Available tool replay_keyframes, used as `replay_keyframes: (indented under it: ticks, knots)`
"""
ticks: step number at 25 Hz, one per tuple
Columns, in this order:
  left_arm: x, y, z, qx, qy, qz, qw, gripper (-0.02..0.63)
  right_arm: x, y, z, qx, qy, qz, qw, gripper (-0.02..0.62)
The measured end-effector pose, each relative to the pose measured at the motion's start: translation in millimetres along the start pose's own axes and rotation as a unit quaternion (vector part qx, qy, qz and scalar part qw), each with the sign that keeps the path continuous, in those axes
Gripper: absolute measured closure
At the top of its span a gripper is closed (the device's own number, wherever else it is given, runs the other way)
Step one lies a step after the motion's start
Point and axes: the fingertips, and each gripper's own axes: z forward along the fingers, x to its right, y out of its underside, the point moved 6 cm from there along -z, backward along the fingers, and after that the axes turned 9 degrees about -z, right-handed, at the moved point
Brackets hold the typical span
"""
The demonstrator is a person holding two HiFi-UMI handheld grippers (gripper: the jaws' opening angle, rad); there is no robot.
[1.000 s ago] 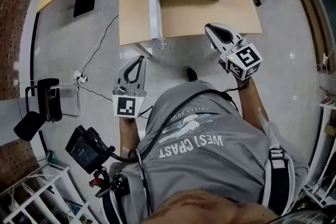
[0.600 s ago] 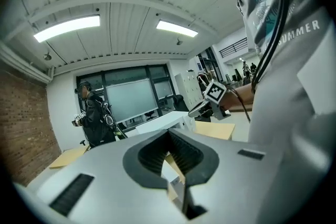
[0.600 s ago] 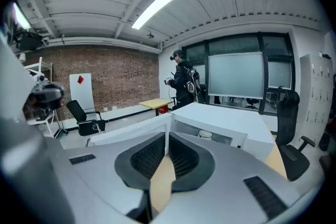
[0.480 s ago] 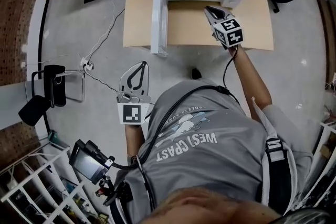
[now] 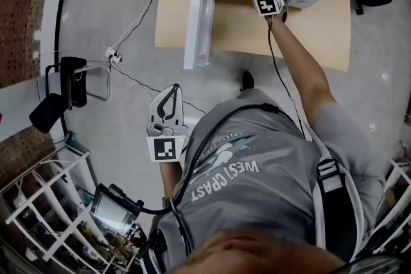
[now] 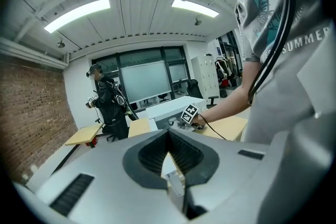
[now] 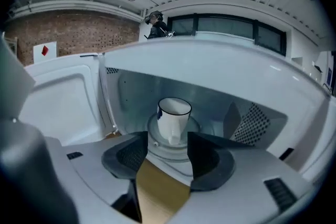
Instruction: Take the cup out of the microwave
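right gripper is at the mouth of the microwave, and its jaws are opening wide with nothing in between them yet. left gripper hangs low by the person's side, away from the table, with its jaws closed together and nothing in them. just under the right jaws you can see a bit of the wood table, then the round glass plate inside the oven. the cup stands up straight in the middle of that plate, white with a dark rim, and its handle points out at the gripper (a lucky way for it to sit). behind it is the grey back wall, and the door is swung all the way open to the left. so the door part looks done, and the reach is almost there. i think what is left is to go in a little more, close on the cup, lift it, and bring it out to the table. for words, the person's shirt says "west coast", and "summer" shows on it in the left gripper view. i can't read any name on the microwave.
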Motion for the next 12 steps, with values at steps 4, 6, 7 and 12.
replay_keyframes:
  ticks: [4,6,7,12]
  knots:
    - [-5,4,4,-0.017,-0.019,-0.009,0.9996,0.563,3,-1,37,-0.013,0.010,-0.023,1.000,0.377]
    - [-9,4,6,-0.020,-0.026,-0.014,0.9994,0.563,7,-5,48,-0.014,0.020,-0.033,0.999,0.377]
    - [-10,5,5,-0.022,-0.030,-0.017,0.9992,0.563,8,-6,53,-0.015,0.024,-0.036,0.999,0.377]
    - [-15,9,4,-0.026,-0.041,-0.024,0.9986,0.563,9,-12,70,-0.017,0.034,-0.045,0.998,0.380]
